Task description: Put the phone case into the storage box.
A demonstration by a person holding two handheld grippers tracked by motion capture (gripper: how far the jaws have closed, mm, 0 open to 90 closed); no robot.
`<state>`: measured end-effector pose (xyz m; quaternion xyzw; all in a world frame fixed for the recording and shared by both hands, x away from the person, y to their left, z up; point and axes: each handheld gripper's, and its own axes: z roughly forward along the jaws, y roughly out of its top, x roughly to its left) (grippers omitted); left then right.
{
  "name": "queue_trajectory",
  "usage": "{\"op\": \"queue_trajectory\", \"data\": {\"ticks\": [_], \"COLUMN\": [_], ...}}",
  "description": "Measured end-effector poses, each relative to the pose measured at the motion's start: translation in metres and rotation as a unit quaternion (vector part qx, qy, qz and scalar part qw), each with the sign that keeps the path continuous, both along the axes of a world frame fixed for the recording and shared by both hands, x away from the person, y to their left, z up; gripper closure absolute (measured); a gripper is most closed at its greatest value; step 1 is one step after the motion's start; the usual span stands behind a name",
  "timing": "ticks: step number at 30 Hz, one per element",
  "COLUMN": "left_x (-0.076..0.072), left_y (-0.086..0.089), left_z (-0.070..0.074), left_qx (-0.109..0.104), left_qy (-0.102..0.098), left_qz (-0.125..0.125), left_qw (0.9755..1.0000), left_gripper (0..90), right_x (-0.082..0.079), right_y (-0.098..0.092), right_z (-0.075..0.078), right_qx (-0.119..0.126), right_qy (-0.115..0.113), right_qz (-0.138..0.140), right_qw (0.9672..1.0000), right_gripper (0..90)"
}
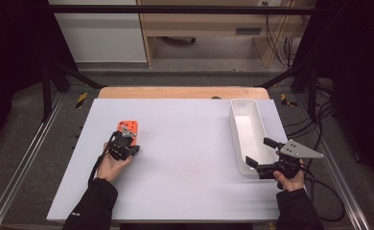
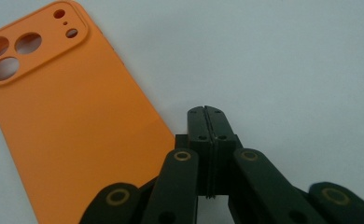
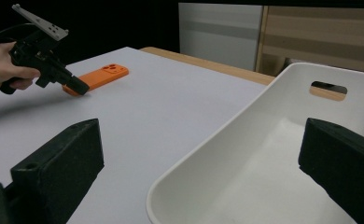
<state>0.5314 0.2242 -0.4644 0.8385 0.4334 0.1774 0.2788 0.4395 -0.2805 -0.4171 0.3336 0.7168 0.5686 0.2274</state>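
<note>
A: What lies past the far edge of the counter (image 1: 175, 191)?

B: A strip of bare wood (image 1: 175, 92) runs along that edge, then grey floor (image 1: 185, 76). Farther off stands a pale wooden shelf unit (image 1: 209, 28), with a white cabinet (image 1: 99, 33) to its left.

A: And the sides?

B: Dark on both sides, almost black. A black frame (image 1: 175, 8) crosses the top, with slanted struts coming down at left and right. A metal rail (image 1: 22, 167) runs along the left. Loose black cables (image 1: 319, 120) trail over the grey floor at right, and more hang by the shelf unit.

A: The light?

B: Even and soft on the pale counter top; the room around it is dim.
</note>
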Motion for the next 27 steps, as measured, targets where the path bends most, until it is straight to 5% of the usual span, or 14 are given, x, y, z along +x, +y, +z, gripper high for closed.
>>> {"op": "queue_trajectory", "data": {"ticks": [27], "left_x": [-0.008], "left_y": [0.020], "left_z": [0.001], "left_qx": [0.021], "left_qy": [0.000], "left_qz": [0.027], "left_qw": [0.9994], "left_gripper": [89.8], "right_x": [0.000], "right_y": [0.000], "right_z": [0.000], "right_qx": [-0.001], "right_qy": [0.000], "right_qz": [-0.001], "right_qw": [1.0000], "right_gripper": [0.3]}}
